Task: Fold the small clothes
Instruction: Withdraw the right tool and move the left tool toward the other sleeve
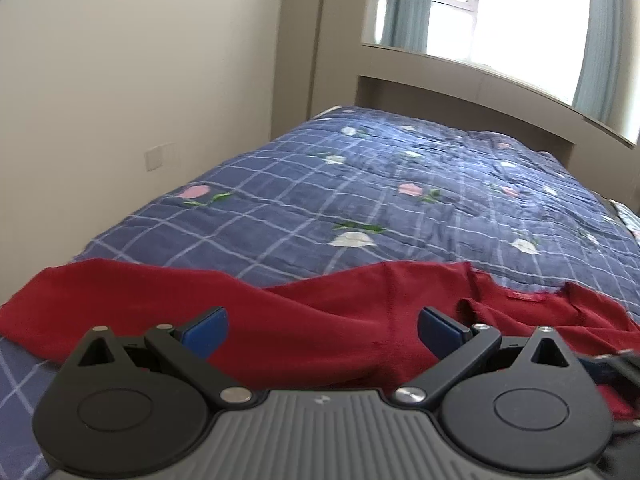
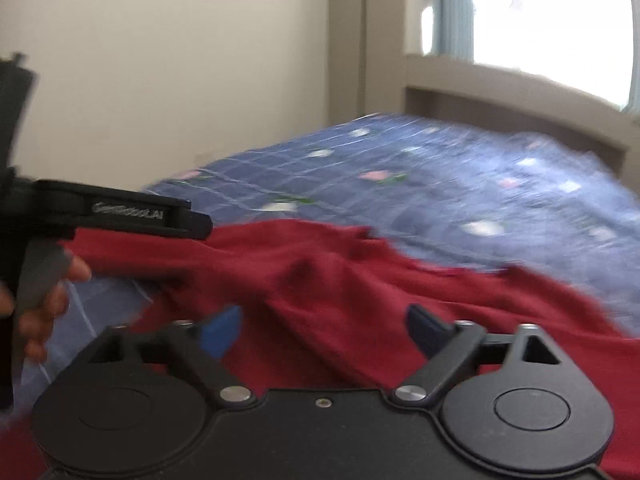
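We see a dark red knit garment [image 1: 320,320] lying rumpled on the blue checked floral quilt [image 1: 400,184], its length running left to right across the near edge. Our left gripper [image 1: 322,330] and right gripper [image 2: 322,332] hover low above it, jaws spread wide, holding nothing.

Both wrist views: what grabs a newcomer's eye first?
The dark red garment stands out first, lying rumpled across the near end of the bed on a blue plaid quilt with flowers. Next come the two open hand-held grippers over it: the left hand-held gripper and the right hand-held gripper, neither pinching cloth. Behind the bed, a bright window glares at upper right.
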Action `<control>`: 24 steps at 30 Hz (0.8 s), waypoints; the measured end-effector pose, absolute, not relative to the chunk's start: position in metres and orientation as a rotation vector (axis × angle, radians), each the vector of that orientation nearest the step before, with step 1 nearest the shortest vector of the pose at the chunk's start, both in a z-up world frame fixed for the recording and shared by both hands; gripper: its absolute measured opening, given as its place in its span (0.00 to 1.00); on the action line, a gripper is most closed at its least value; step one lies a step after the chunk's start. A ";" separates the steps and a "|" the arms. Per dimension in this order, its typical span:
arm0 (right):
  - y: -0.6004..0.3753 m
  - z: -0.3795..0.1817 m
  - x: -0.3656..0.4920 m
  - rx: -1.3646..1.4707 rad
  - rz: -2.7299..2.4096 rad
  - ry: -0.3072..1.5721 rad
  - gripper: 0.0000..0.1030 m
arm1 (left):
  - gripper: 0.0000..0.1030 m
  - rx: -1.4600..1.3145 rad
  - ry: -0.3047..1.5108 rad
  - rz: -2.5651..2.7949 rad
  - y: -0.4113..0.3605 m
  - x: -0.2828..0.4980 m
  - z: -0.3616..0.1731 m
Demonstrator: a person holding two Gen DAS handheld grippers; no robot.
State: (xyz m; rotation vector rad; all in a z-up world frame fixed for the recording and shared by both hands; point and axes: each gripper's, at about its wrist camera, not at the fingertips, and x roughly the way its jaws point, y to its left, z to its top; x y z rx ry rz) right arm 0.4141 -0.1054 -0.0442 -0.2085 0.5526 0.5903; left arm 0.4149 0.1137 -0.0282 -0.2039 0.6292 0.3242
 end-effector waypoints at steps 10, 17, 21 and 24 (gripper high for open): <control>-0.228 -0.082 0.367 -0.570 0.019 0.456 0.99 | 1.00 -0.101 0.620 0.221 0.041 0.463 -0.071; -0.245 -0.108 0.389 -0.592 -0.140 0.418 0.99 | 1.00 -0.033 0.632 0.311 0.021 0.466 -0.102; -0.242 -0.112 0.406 -0.649 -0.229 0.358 0.99 | 1.00 -0.078 0.624 0.294 0.028 0.463 -0.103; -0.252 -0.107 0.404 -0.606 -0.304 0.330 0.99 | 1.00 -0.073 0.627 0.297 0.028 0.464 -0.104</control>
